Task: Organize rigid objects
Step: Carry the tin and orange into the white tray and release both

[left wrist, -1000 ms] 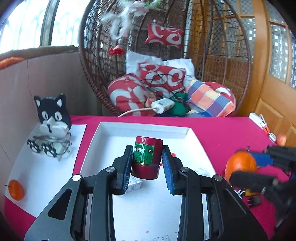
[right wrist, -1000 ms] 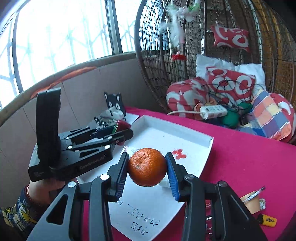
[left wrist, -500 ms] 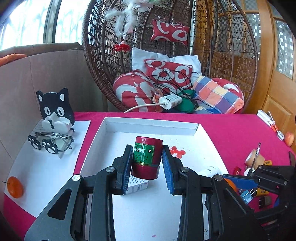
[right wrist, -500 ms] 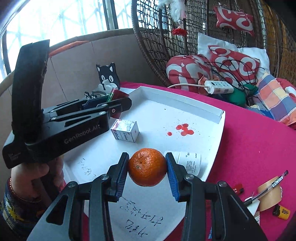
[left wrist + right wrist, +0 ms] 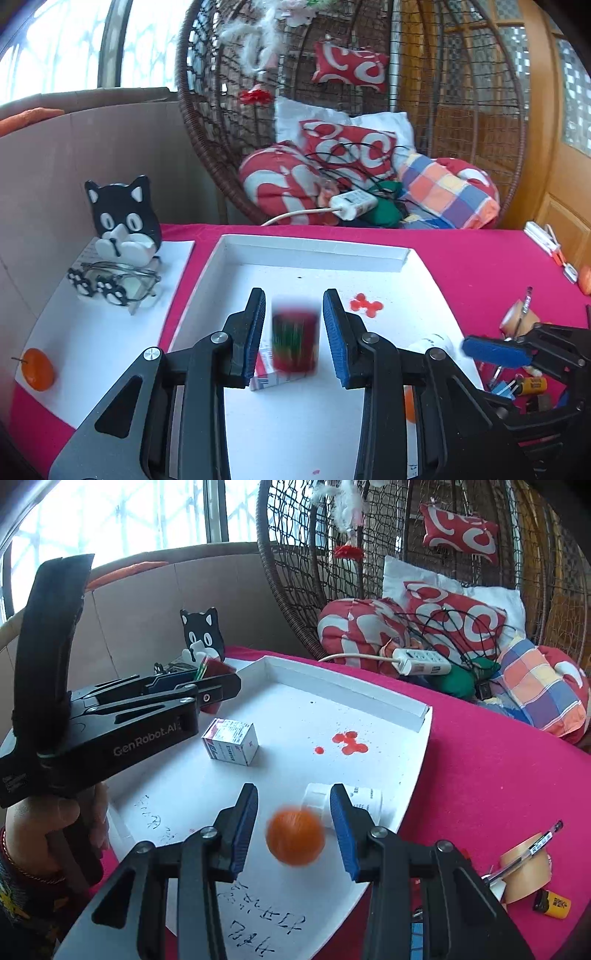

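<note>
a shallow white rectangular tray (image 5: 347,692) is seen on a table covered in a magenta cloth (image 5: 480,775), with both hand-held grippers poised above it. the left gripper (image 5: 293,332) is shown with its blue-padded fingers (image 5: 255,332) spread apart, and a small red cylindrical tin with a green label (image 5: 295,341) is caught blurred in the gap between them, touching neither pad; it appears to be dropping toward the tray. the right gripper (image 5: 293,829) is likewise parted, and a round orange tangerine (image 5: 295,837) is blurred between its fingers, free of both, just above the tray's near part.

as far as can be judged, the task is partly done. inside the tray, one small white cardboard medicine box with red and blue print (image 5: 229,746) is standing, and one white plastic bottle with a printed label (image 5: 343,803) is lying on its side. the tin and the tangerine are judged to be joining them now, which would make four items in the tray.

still outside the tray, on the cloth to the right, one roll of tan tape (image 5: 524,871), one black pen (image 5: 532,847) resting across it and one small yellow object (image 5: 554,904) are counted; other small bits there cannot be made out. to the left, on one white sheet of paper (image 5: 96,332), one second orange tangerine (image 5: 37,369), one pair of spectacles (image 5: 118,286) and one black-and-white cat-shaped holder (image 5: 123,221) are seen.
</note>
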A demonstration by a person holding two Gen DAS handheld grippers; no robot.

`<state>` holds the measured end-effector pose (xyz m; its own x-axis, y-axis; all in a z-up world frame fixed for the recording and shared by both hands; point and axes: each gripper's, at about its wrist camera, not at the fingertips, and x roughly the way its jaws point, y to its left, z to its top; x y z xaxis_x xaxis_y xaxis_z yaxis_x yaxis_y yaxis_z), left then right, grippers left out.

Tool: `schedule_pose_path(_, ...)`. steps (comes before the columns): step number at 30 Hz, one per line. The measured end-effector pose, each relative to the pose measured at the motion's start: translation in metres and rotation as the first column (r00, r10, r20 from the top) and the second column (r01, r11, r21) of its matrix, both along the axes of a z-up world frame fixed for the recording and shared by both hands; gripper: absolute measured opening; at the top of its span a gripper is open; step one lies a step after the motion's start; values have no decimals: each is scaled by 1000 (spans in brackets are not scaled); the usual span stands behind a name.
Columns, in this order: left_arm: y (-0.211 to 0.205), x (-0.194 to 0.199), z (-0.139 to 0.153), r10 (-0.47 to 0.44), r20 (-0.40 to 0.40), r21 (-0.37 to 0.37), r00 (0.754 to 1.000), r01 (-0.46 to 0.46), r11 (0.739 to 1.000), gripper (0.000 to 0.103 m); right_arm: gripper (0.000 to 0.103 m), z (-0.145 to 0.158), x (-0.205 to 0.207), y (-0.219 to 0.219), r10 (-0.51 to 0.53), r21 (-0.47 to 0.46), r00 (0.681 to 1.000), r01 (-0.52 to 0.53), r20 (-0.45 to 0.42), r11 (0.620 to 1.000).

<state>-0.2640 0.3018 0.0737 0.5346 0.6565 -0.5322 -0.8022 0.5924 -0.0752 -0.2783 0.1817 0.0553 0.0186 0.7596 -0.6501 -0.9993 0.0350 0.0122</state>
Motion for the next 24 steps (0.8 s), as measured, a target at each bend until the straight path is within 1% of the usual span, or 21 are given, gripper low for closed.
schedule_pose_path(1, 1, -1, 1, 5, 2, -1, 1000, -5, 1000, 39, 60, 1, 0, -1, -5, 6, 1000, 5, 6, 1000)
schedule_pose_path(2, 1, -2, 1, 14, 2, -3, 1000, -14, 1000, 49, 72, 2, 1, -1, -10, 11, 1000, 10, 11, 1000)
schedule_pose_path(3, 2, -3, 1, 33, -3, -4, 999, -33, 999, 80, 89, 2, 1, -2, -18, 20, 1000, 17, 18, 1000)
schedule_pose_path(5, 2, -3, 1, 62, -16, 10, 998, -62, 998, 103, 90, 3, 2, -4, -26, 36, 999, 25, 32, 999)
schedule_pose_path(6, 1, -4, 2, 78, -23, 22, 997, -77, 997, 103, 91, 3, 2, -5, -29, 38, 999, 28, 38, 999)
schedule_pose_path(7, 0, -4, 2, 98, -38, 28, 994, -97, 995, 103, 98, 3, 3, -5, -36, 40, 998, 34, 43, 999)
schedule_pose_path(8, 0, -4, 2, 106, -46, 29, 993, -105, 994, 103, 103, 3, 4, -5, -40, 44, 998, 38, 44, 998)
schedule_pose_path(13, -5, -8, 3, 107, -28, 20, 994, -107, 994, 103, 103, 5, 10, -10, -54, 54, 998, 52, 37, 997)
schedule_pose_path(19, -12, -6, 7, 106, -12, 26, 994, -106, 994, 103, 103, 6, 17, -13, -70, 64, 997, 68, 26, 996)
schedule_pose_path(24, -21, -9, 7, 102, 21, 5, 995, -102, 995, 103, 103, 5, 20, -17, -81, 67, 997, 79, 18, 995)
